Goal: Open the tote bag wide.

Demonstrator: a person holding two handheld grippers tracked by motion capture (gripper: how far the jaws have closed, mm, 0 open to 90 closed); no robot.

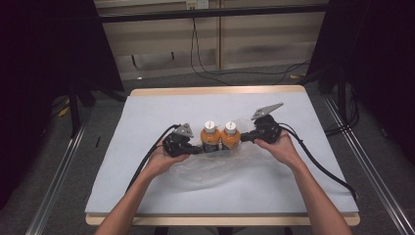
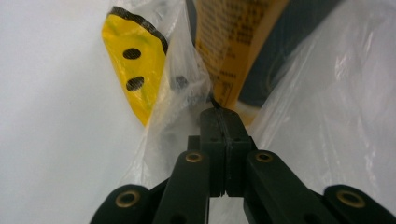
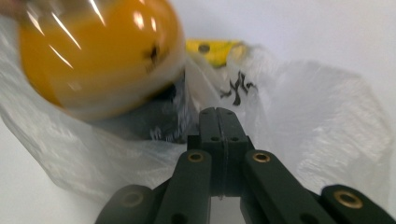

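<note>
Two orange bottles with white caps, one (image 1: 210,137) on the left and one (image 1: 230,136) on the right, stand side by side at the middle of the table. A clear plastic bag (image 1: 210,169) lies around their bases and spreads toward the front. My left gripper (image 1: 199,149) is at the left bottle's foot, and in the left gripper view it (image 2: 223,112) is shut on the bag's film (image 2: 327,93), with a bottle label (image 2: 236,42) and a yellow print (image 2: 135,65) just beyond. My right gripper (image 1: 243,138) is beside the right bottle. It (image 3: 218,112) is also shut on the bag (image 3: 317,121), next to an orange bottle (image 3: 100,51).
A white sheet (image 1: 147,117) covers the wooden table (image 1: 215,90). Cables (image 1: 323,166) trail from both grippers toward the front edge. Metal rails (image 1: 58,171) run along both sides of the table, and wires lie on the floor behind it.
</note>
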